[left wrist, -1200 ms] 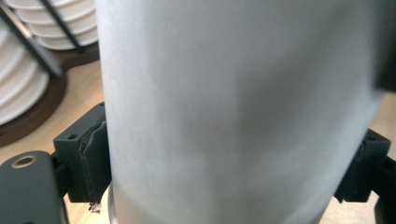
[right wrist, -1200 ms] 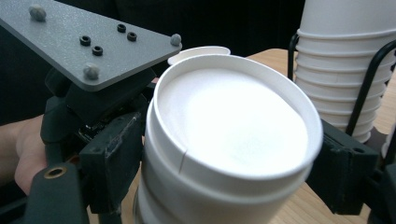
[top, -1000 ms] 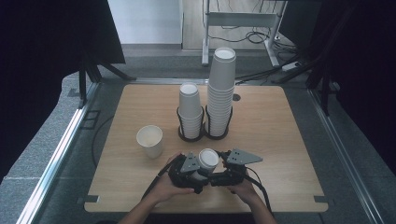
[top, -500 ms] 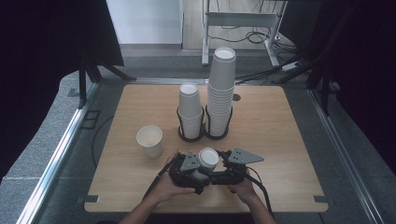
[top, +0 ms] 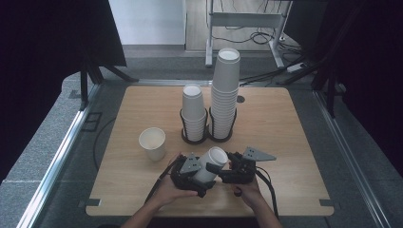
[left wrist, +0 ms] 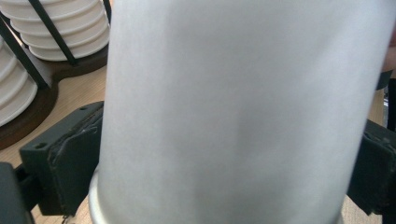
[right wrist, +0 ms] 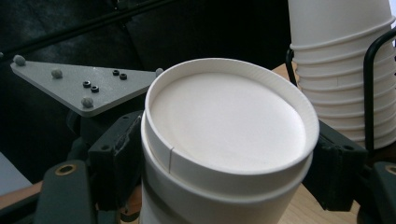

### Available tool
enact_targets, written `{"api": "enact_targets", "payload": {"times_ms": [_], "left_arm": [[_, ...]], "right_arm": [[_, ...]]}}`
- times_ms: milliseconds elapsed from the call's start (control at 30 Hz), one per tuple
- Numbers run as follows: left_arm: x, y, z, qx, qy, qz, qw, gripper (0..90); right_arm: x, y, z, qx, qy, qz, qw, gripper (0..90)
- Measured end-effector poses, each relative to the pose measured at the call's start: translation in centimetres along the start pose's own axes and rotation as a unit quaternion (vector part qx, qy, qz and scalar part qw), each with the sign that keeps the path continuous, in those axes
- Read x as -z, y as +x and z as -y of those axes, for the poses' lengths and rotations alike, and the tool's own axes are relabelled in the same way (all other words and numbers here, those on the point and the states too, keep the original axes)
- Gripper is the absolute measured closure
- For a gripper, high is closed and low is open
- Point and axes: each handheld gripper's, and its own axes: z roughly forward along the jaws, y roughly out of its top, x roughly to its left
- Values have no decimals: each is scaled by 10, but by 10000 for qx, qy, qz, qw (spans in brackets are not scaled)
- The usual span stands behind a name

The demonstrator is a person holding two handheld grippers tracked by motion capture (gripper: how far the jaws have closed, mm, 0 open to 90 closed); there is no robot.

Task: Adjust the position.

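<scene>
No text, label, brand, number or sign can be read anywhere: the paper cups (top: 210, 164) and the table (top: 275, 123) are plain.

Nested paper cups (right wrist: 229, 140), cup stack (right wrist: 341, 70) behind

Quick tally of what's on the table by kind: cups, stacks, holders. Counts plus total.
Cup stacks: 2 (taller stack, shorter stack)
Black wire holders: 2 (taller stack's holder, shorter stack's holder)
Loose upright cup: 1
Tilted cup held up near the front edge: 1
Total: 6
</scene>
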Motion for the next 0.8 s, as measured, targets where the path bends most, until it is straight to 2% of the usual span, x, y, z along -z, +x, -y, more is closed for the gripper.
{"api": "enact_targets", "payload": {"times_ms": [200, 367, 500, 600, 800], "left_arm": [[2, -1, -1, -30, -33, -21, 10000, 33], [3, -2, -1, -95, -72, -60, 9999, 96], [3, -2, -1, -58, -48, -58, 10000, 97], [3, -3, -1, -108, -65, -82, 9999, 106], [3, -3, -1, -138, 51, -119, 9998, 123]], "right_arm": [[-3, 1, 2, 11, 64, -7, 10000, 230], [-6, 5, 3, 90, 97, 14, 9999, 230], [-5, 4, 4, 55, 91, 28, 9999, 230], [-5, 4, 3, 106, 114, 24, 9999, 228], [-7, 7, 2, 251, 214, 74, 9994, 223]]}}
